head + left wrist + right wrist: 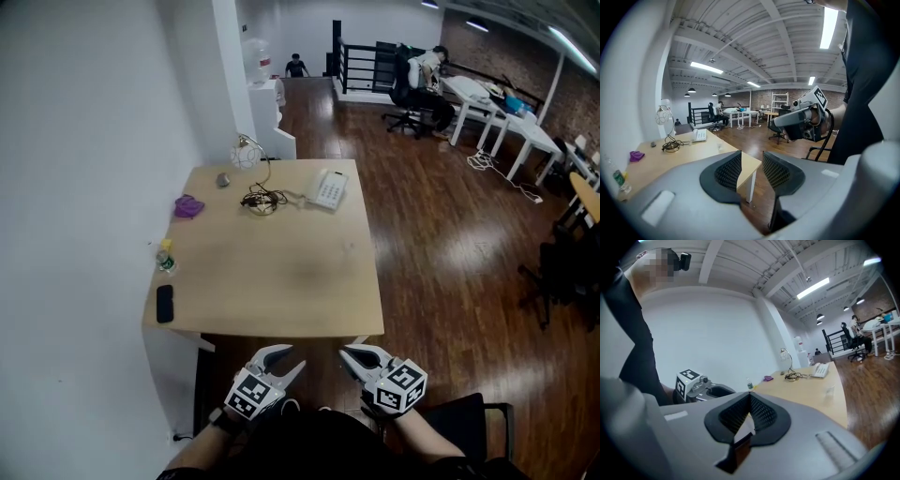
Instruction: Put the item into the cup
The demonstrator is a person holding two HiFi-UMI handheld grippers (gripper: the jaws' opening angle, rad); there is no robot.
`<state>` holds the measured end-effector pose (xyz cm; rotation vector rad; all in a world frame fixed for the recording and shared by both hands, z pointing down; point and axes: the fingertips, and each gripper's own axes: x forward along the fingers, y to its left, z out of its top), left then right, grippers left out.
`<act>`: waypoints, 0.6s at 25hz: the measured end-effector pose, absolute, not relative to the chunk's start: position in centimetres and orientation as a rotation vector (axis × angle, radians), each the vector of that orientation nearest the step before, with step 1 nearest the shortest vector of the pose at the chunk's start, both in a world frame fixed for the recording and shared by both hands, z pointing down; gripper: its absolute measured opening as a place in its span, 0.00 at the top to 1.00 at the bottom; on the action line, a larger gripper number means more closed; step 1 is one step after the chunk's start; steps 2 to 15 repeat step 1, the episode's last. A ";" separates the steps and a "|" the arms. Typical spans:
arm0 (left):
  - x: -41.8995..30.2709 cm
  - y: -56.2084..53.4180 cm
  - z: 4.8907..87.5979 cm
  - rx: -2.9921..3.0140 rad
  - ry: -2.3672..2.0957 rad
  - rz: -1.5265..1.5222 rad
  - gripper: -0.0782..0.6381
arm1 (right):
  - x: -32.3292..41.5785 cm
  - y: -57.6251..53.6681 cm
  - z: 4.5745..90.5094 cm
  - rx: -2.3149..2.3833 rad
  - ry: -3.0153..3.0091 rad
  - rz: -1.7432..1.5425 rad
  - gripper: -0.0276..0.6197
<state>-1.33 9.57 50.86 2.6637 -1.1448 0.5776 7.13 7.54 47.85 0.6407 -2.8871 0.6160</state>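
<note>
A small clear cup (pixel 349 248) stands on the light wooden table (pixel 281 281) near its right edge; it also shows as a clear cup (pixel 829 391) in the right gripper view. A purple item (pixel 188 206) lies at the table's left side. Both grippers hang below the table's near edge, away from everything on it. My left gripper (pixel 295 358) is open, with a gap between its pads (pixel 729 171) and nothing in it. My right gripper (pixel 349 354) is shut and empty, its pads (pixel 757 411) meeting at the tips.
On the table are a white desk phone (pixel 327 188), a cable tangle (pixel 262 201), a wire lamp (pixel 246 153), a small grey thing (pixel 223 179), a little bottle (pixel 165 260) and a black phone (pixel 165 303). A white wall runs along the left. White desks (pixel 497 112) stand far right.
</note>
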 end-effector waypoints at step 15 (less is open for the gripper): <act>-1.6 9.7 50.7 2.668 -1.147 0.575 0.70 | 6.8 7.8 47.7 0.632 -2.890 0.606 0.95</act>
